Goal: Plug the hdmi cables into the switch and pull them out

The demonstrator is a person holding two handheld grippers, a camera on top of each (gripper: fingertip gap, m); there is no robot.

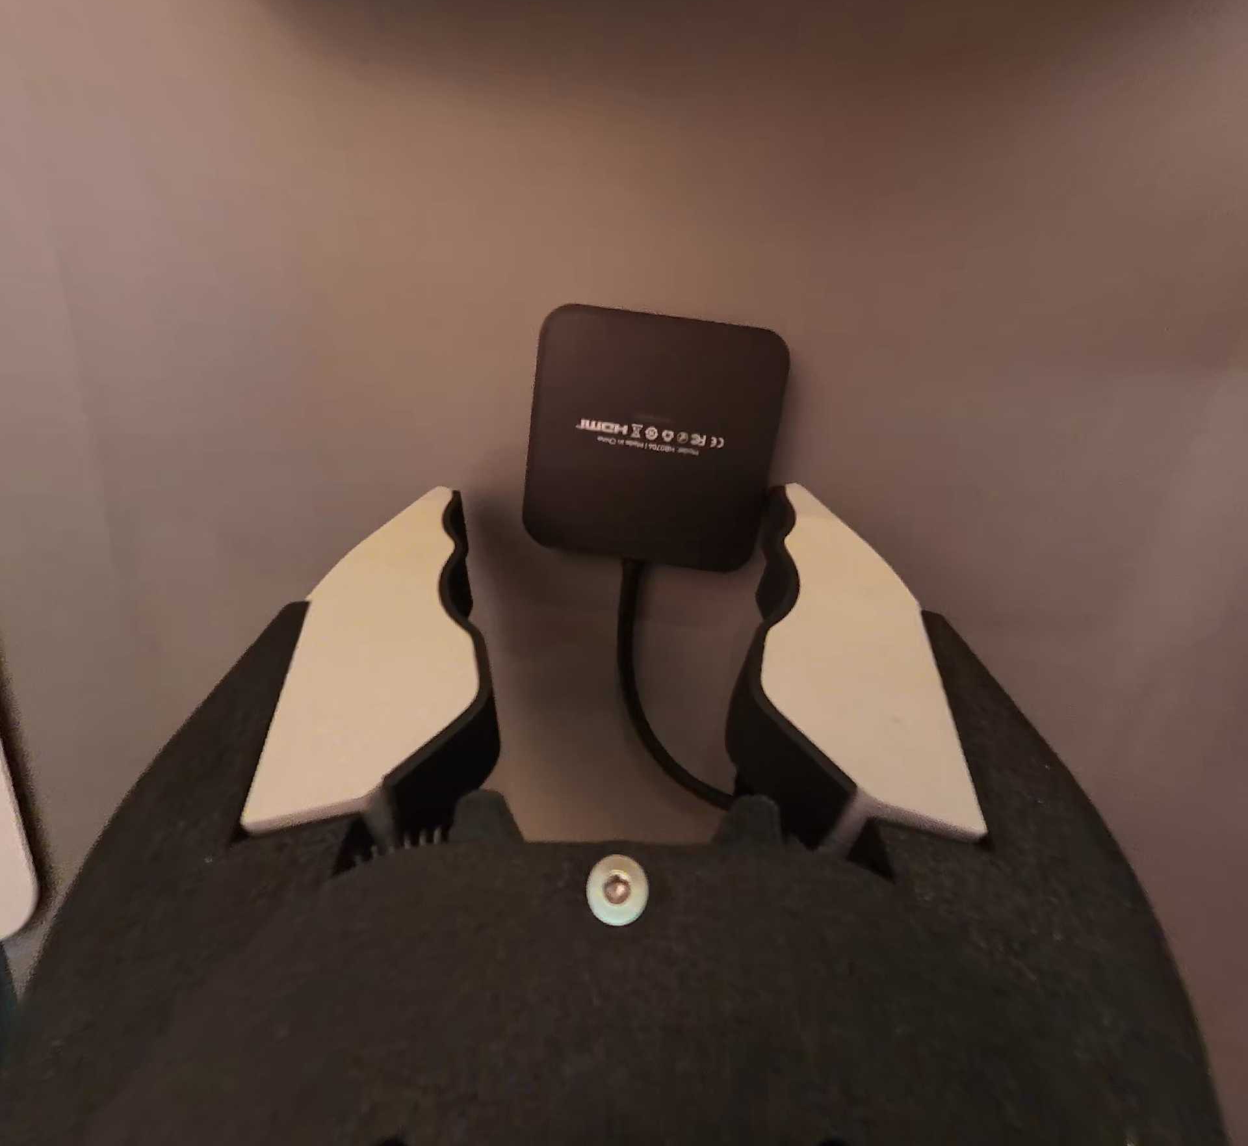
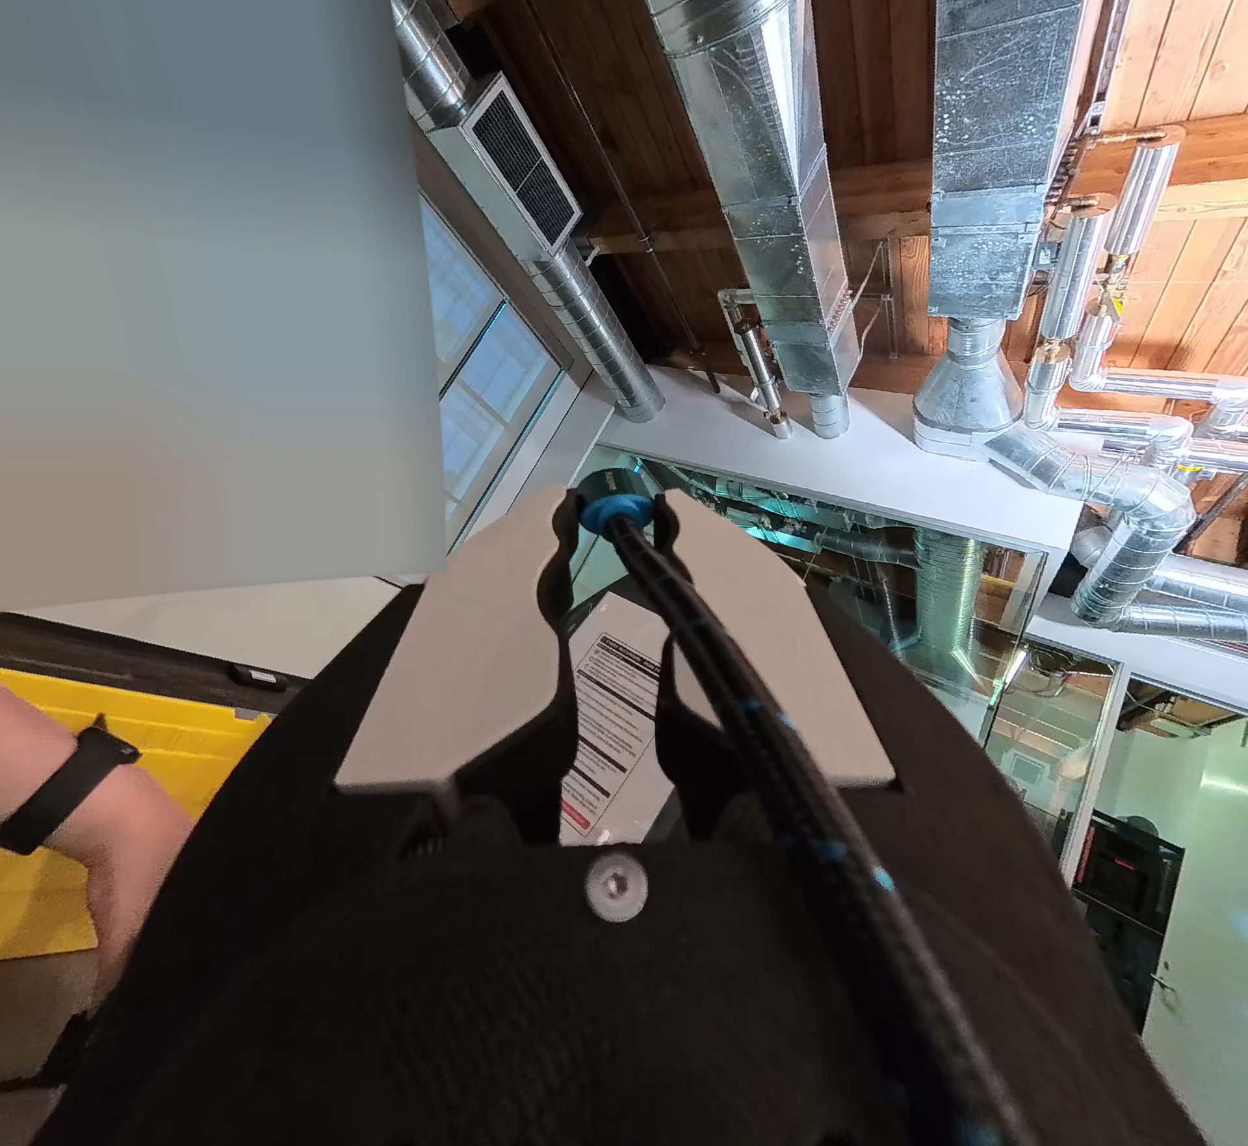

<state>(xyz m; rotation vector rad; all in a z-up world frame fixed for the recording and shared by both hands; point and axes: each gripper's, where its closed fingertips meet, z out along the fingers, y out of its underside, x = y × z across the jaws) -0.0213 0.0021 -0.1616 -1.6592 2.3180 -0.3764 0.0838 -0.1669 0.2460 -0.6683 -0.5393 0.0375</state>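
One flat, black, square plastic HDMI switch with rounded corners [image 1: 654, 435] lies on a plain grey-brown surface [image 1: 270, 303] in the left wrist view, its printed underside facing the camera, and one thin black attached lead [image 1: 635, 674] runs from its near edge toward the camera and curves off under the right-hand finger. The left gripper [image 1: 614, 492], with its two white-faced fingers lined in black, stands spread wide and holds nothing; the switch's near edge sits just between and beyond the two fingertips, and whether the right-hand tip touches the switch's corner cannot be told. In the right wrist view the right gripper [image 2: 611, 509] points upward, and its two fingers are drawn narrow around one braided black cable flecked with blue [image 2: 729, 674], pinching it just behind a blue collar [image 2: 608, 516]; the dark connector housing [image 2: 604, 482] pokes out past the tips. The cable trails back over the gripper body toward the lower right. Beyond it hang several silver metal ducts [image 2: 743, 100] under a wooden plank ceiling [image 2: 1202, 33], and glass partitions [image 2: 1013, 607] stand below them. At lower left one bare forearm [image 2: 101, 857] wearing one black wristband [image 2: 64, 782] rests over a yellow panel [image 2: 182, 735].
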